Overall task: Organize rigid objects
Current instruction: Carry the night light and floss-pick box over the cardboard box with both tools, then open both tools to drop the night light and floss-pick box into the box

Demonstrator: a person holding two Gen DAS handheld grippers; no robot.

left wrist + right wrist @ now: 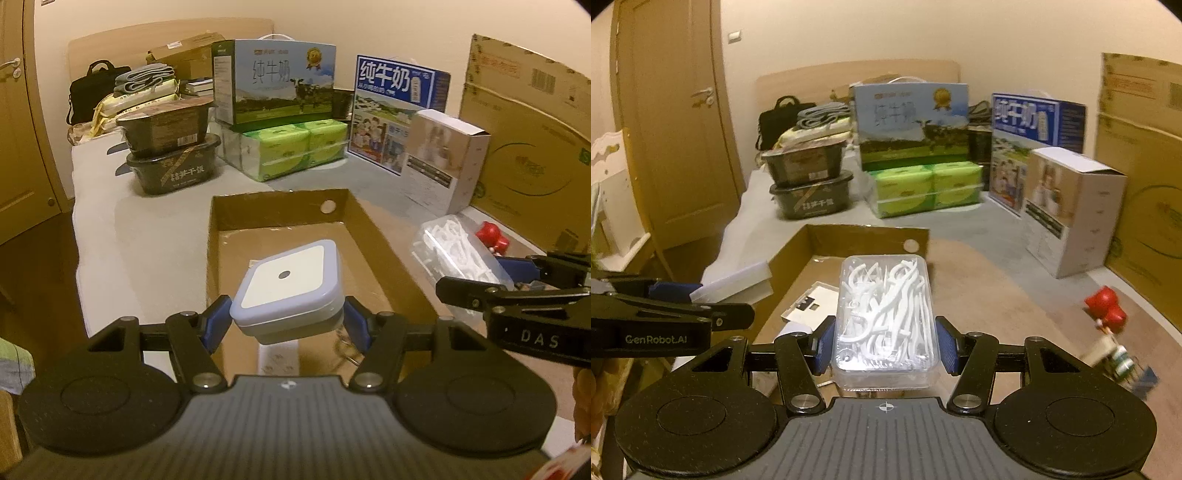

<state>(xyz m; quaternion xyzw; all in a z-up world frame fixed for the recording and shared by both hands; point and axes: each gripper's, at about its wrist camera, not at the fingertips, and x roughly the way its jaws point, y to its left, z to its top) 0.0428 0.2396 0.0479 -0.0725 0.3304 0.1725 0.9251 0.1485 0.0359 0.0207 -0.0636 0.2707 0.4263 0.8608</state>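
Colours and patterns ahead of the two tools

Between the blue pads of the left gripper: pale blue square box, white lid panel, dark centre dot. Beneath it: brown cardboard tray. Between the blue pads of the right gripper: clear case of white floss picks. To its right: red figurine. Beyond: green tissue packs, blue-and-green milk carton with cow print, two black tubs with gold lettering.

Both grippers are black, with blue pads and silver screws. The left gripper reads "GenRobot.AI". The right gripper shows "DAS".
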